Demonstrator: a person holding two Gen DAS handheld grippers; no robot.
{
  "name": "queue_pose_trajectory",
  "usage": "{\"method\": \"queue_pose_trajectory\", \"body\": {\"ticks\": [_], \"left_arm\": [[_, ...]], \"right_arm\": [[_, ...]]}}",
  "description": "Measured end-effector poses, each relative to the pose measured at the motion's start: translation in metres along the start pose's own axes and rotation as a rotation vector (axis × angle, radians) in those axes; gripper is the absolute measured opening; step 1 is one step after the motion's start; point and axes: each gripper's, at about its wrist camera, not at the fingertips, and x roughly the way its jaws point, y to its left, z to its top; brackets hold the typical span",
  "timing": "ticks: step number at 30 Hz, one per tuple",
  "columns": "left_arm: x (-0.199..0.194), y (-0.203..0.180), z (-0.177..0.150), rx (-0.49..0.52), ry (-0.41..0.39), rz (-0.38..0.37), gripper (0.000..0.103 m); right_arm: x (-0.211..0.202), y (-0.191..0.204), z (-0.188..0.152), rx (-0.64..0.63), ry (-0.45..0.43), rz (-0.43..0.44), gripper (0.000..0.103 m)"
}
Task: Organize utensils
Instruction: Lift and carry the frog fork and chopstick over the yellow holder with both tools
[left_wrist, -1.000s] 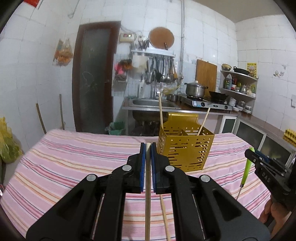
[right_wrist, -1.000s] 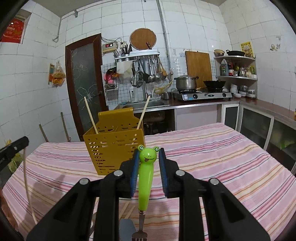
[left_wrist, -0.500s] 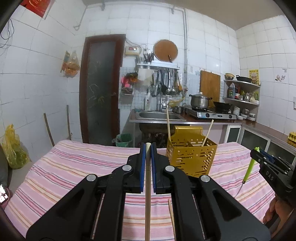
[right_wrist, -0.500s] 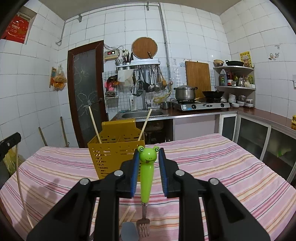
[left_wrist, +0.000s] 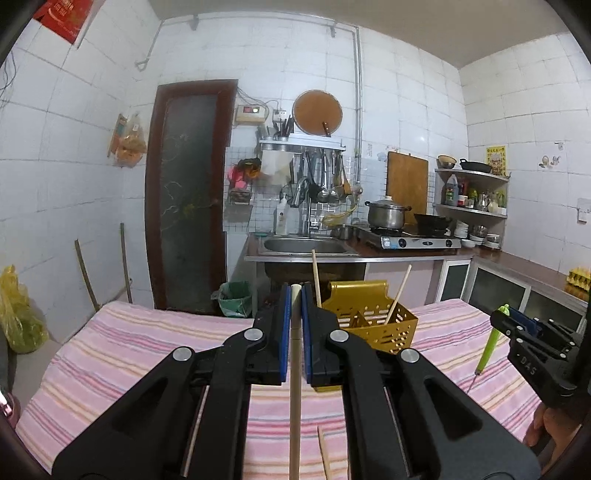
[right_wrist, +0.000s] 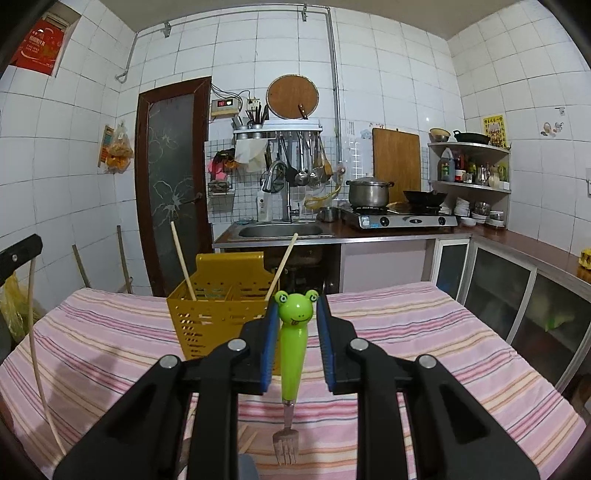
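Note:
My left gripper (left_wrist: 295, 295) is shut on a pale wooden chopstick (left_wrist: 294, 406), which runs back between the fingers toward the camera. The yellow perforated utensil caddy (left_wrist: 373, 326) stands on the striped table just ahead and to the right, with two chopsticks leaning in it. My right gripper (right_wrist: 295, 314) is shut on the green frog-handled fork (right_wrist: 291, 354), whose tines (right_wrist: 285, 448) hang down above the cloth. The caddy (right_wrist: 207, 321) is ahead and to the left of it. Each gripper shows at the edge of the other's view: right gripper (left_wrist: 517, 326), left gripper (right_wrist: 18, 251).
Loose chopsticks (right_wrist: 246, 439) lie on the pink striped tablecloth (right_wrist: 424, 332) below the right gripper; another chopstick (left_wrist: 324, 454) lies under the left. Behind the table are a sink counter (left_wrist: 306, 245), a stove with a pot (left_wrist: 386, 214) and a dark door (left_wrist: 188, 192).
Both grippers have risen with their utensils. The table and caddy sit lower in both views, and the fork's tines now hang clear above the cloth.

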Motion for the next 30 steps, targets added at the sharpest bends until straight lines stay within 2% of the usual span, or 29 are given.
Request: {"method": "queue_pose_trajectory", "body": {"ticks": [10,15,23,30], "left_arm": [[0.033,-0.019,0.014,0.022,0.028,-0.018,0.004],[0.043,-0.025,0.027,0.027,0.027,-0.041,0.004],[0.062,-0.035,0.077,0.001,-0.044,-0.079,0.005],[0.098,-0.050,0.124,-0.042,-0.099,-0.131,0.005]], "right_arm": [[0.017,-0.014,0.012,-0.009,0.010,0.007,0.021],[0.025,-0.019,0.030,-0.013,0.003,-0.002,0.021],[0.037,-0.017,0.089,-0.044,-0.051,-0.016,0.021],[0.059,-0.004,0.144,-0.028,-0.102,0.014,0.021]]}}
